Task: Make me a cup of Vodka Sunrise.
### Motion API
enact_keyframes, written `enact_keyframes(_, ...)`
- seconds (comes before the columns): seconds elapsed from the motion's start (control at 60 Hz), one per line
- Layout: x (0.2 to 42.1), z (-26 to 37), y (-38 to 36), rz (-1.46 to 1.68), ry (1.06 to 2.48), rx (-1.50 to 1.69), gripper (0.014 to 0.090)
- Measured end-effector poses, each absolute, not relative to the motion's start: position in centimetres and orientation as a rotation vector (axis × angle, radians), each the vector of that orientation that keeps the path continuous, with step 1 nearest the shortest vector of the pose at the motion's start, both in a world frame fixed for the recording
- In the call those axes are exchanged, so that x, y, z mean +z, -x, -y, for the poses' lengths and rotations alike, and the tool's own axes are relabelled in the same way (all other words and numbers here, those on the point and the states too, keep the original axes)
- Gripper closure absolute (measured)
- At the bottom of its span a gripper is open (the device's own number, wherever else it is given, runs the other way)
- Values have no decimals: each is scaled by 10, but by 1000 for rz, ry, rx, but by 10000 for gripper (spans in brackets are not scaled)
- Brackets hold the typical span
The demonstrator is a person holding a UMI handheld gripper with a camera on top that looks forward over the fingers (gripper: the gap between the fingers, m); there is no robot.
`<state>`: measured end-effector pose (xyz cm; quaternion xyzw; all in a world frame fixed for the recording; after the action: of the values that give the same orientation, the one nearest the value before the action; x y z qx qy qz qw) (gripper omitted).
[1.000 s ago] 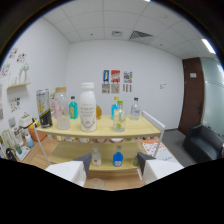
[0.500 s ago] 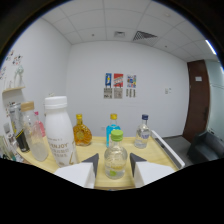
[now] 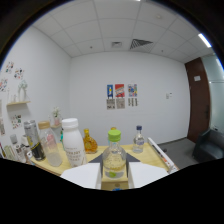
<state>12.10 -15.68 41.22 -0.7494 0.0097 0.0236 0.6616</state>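
**Green-cap bottle sits between my claw's fingers**

I see my claw [image 3: 114, 170] at the bottom of my view. Its two white fingers [image 3: 82, 176] are apart. A small clear bottle [image 3: 114, 159] with a green cap stands right between them. It stands up straight on the table [image 3: 165, 162]. I cannot tell if the fingers touch its sides, so I do not call it clamped.

Just past the left finger stands a big white bottle [image 3: 73, 142] with a white cap. It is close to the green-cap bottle but apart from it. Next to it, more to the left, is a clear glass [image 3: 52, 149]. Left of that is a tall dark can [image 3: 31, 141], and more small things crowd beside it that I cannot make out.

Behind the white bottle is a short amber bottle [image 3: 90, 142]. To the right, a bit farther back, stands a clear bottle with a blue cap [image 3: 139, 139], well apart from the others.

Far back is a white wall with three small posters [image 3: 119, 96] in a row. A dark brown door [image 3: 201, 99] is on the right. On the left wall is a little shelf [image 3: 18, 103] with small things on it.
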Motion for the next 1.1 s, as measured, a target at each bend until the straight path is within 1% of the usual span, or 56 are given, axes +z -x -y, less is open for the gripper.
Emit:
enact_keyframes(0.067,413,176,-123,-30,1672,56,697)
enact_keyframes(0.15,389,197,-126,-39,1681,44,697)
enact_keyframes(0.25,331,215,-121,-43,1756,80,699)
enact_keyframes(0.333,267,225,-121,-63,1851,68,699)
enact_keyframes(0.417,214,229,-121,-93,1917,75,699)
enact_keyframes(0.5,173,229,-123,-110,1966,74,698)
enact_keyframes(0.567,152,228,-126,-89,2004,34,699)
enact_keyframes(0.65,141,224,-132,21,2023,-85,698)
enact_keyframes(0.767,151,219,-137,315,1977,-362,698)
enact_keyframes(0.967,175,208,-135,838,1805,-810,700)
enact_keyframes(1.1,183,204,-132,1159,1643,-1061,698)
